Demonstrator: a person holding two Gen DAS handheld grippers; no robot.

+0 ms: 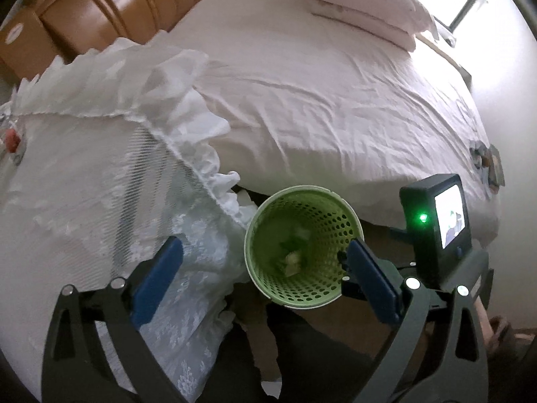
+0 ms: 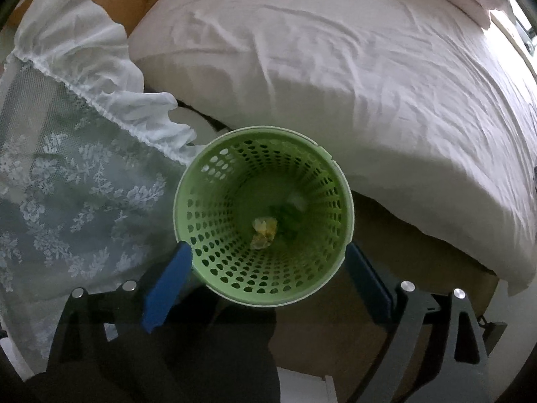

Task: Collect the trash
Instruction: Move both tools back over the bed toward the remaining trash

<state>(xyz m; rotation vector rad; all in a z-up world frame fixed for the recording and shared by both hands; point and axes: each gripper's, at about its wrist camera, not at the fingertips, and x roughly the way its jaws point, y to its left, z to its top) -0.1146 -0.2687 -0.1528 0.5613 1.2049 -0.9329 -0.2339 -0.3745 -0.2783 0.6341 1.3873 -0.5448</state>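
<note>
R gripper (image 2: 268, 262) points straight down over the round green perforated plastic bin (image 2: 214, 201); blue fingers (image 2: 166, 288) spread wide either side of the rim, nothing between them, released. L gripper (image 1: 265, 268) also wide open and empty, bin (image 1: 322, 221) sits between its fingers (image 1: 157, 275) in view. Crumpled yellowish trash wad (image 2: 264, 231) lies at bin bottom w/ some darker and whitish scraps next to it. Bin stands on floor beside bed, touching white lace ruffled cover (image 2: 84, 174) on its left. Beyond: white wrinkled bedsheet (image 1: 319, 94), folded white quilt (image 1: 362, 13) at far end, brown wooden headboard (image 1: 117, 3).
</note>
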